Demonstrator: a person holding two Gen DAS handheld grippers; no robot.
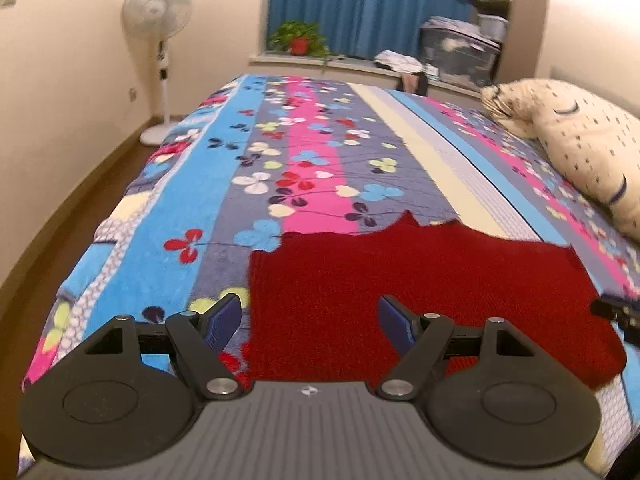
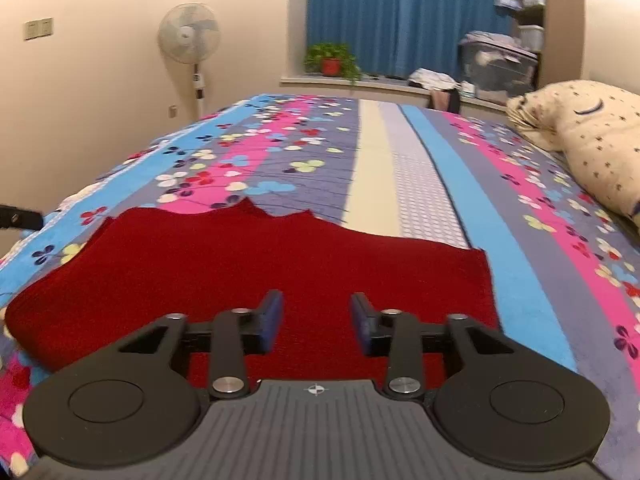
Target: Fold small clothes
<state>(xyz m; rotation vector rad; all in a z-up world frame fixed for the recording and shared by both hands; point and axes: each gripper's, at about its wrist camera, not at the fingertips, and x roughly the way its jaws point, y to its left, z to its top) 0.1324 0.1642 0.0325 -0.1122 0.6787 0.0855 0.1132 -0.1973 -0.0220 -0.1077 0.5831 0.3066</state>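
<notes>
Red knitted garment (image 1: 420, 300) lay flat on the floral fleece blanket (image 1: 304, 168), under the wide-open, empty left gripper (image 1: 310, 320) and the narrower, empty right gripper (image 2: 317, 318), so each of the 2 likely needed a near hem corner pinched squarely.

A: How much of the red knitted garment (image 1: 400, 276) shows in the left wrist view?
B: Not all. Its near edge is hidden behind the left gripper (image 1: 310, 320). Sleeves or neckline can't be made out.
A: And beside the garment's right end?
B: The right gripper (image 1: 618, 312) is cut off by the frame edge and blurred; its fingers can't be read there.
A: Beyond the garment?
B: The clutter in the storage bin (image 1: 460, 50) is blurred, and the pillow (image 2: 600, 140) runs off the frame.
</notes>
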